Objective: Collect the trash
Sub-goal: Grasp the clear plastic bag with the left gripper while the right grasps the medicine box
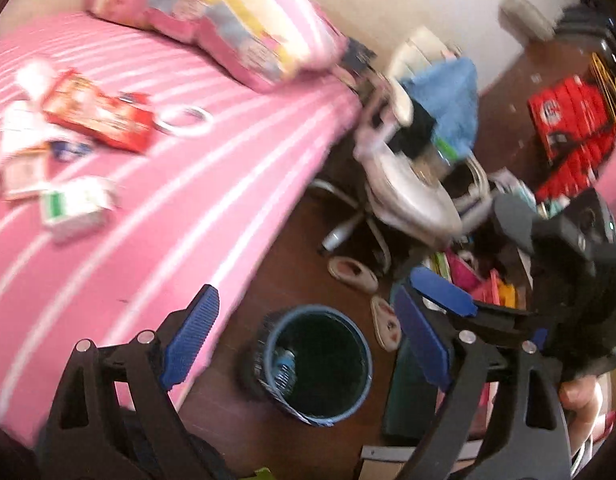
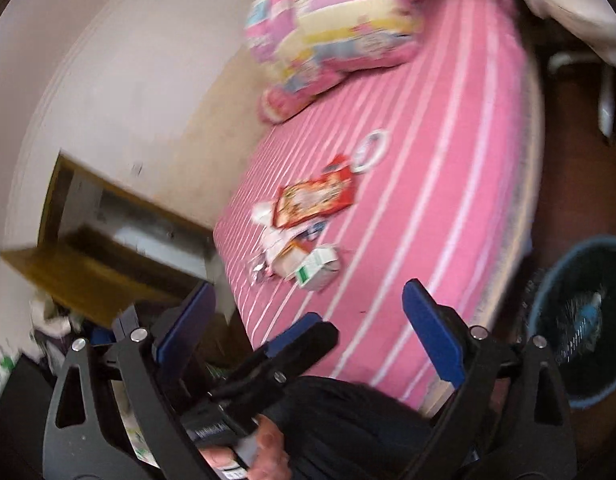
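Trash lies in a pile on the pink striped bed (image 1: 196, 184): a red snack packet (image 1: 98, 114), a white-and-green carton (image 1: 78, 206), a white ring (image 1: 184, 120) and crumpled papers. The same pile shows in the right wrist view, with the red packet (image 2: 316, 200) and the carton (image 2: 318, 268). A blue-rimmed bin (image 1: 320, 364) stands on the floor beside the bed, a plastic bottle (image 1: 284, 368) inside; the bin also shows in the right wrist view (image 2: 548, 292). My left gripper (image 1: 304, 348) is open and empty above the bin. My right gripper (image 2: 308, 328) is open and empty, short of the pile.
A pink patterned pillow (image 1: 244, 28) lies at the head of the bed. A cluttered white chair (image 1: 412, 188), slippers (image 1: 352, 272), a red box (image 1: 572, 120) and toys crowd the brown floor. A wooden shelf (image 2: 92, 248) stands against the wall left of the bed.
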The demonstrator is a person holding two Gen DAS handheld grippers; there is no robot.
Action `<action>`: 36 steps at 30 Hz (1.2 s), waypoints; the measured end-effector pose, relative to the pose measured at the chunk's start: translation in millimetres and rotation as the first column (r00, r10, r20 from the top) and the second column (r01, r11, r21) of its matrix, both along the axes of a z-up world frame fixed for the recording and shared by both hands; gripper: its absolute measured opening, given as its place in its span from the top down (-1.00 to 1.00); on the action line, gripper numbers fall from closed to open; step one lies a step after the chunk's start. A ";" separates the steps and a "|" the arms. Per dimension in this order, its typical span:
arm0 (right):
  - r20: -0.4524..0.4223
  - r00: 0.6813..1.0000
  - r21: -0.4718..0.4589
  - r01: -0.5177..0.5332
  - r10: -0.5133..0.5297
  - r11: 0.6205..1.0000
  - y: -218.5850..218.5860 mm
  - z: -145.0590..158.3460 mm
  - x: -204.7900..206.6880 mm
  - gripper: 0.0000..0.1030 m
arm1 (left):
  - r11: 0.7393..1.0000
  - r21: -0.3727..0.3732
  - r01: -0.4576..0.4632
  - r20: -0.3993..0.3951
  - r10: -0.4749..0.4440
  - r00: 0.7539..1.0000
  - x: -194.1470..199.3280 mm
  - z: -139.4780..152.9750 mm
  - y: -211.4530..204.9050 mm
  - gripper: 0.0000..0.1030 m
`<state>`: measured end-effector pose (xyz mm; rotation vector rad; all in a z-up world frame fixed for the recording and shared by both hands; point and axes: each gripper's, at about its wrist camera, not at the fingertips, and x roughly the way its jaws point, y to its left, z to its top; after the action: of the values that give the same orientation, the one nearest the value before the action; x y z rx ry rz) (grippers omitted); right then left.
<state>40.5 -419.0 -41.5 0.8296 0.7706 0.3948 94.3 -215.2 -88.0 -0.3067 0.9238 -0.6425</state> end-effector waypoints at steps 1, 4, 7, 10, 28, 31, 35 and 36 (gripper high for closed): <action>0.010 1.000 -0.030 -0.024 0.024 0.999 14.5 5.1 6.3 -0.82 | 1.000 -0.004 -0.026 0.002 0.026 1.000 2.5 2.2 14.3 -0.68; 0.027 0.997 -0.098 -0.066 0.069 0.993 46.9 12.1 18.4 -0.83 | 0.994 -0.013 -0.106 -0.002 0.106 0.994 12.7 5.9 56.0 -0.69; 0.022 0.993 -0.168 -0.110 0.115 0.980 86.3 11.2 35.9 -0.84 | 0.983 -0.015 -0.184 -0.018 0.184 0.983 20.9 2.0 100.1 -0.70; 0.005 0.991 -0.236 -0.132 0.137 0.963 112.7 3.4 46.2 -0.84 | 0.964 -0.002 -0.266 -0.035 0.265 0.963 29.7 -8.4 142.6 -0.70; -0.173 0.961 -0.606 -0.275 0.214 0.746 233.7 -83.5 138.0 -0.84 | 0.926 0.053 -0.374 -0.097 0.378 0.921 84.4 -74.2 249.8 -0.69; -0.186 0.959 -0.633 -0.285 0.216 0.720 243.8 -94.5 148.0 -0.84 | 0.908 0.069 -0.414 -0.089 0.419 0.904 98.3 -77.9 272.8 -0.70; -0.197 0.957 -0.662 -0.291 0.214 0.691 254.0 -107.6 162.5 -0.84 | 0.889 0.073 -0.452 -0.084 0.457 0.886 116.0 -81.2 292.7 -0.70; -0.199 0.957 -0.665 -0.292 0.214 0.687 255.9 -109.2 165.3 -0.84 | 0.885 0.082 -0.459 -0.082 0.465 0.882 121.8 -82.1 296.0 -0.70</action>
<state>205.8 -163.1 -150.7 0.0246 1.0477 0.2711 216.1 80.8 -170.1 -0.4908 0.9203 -0.1569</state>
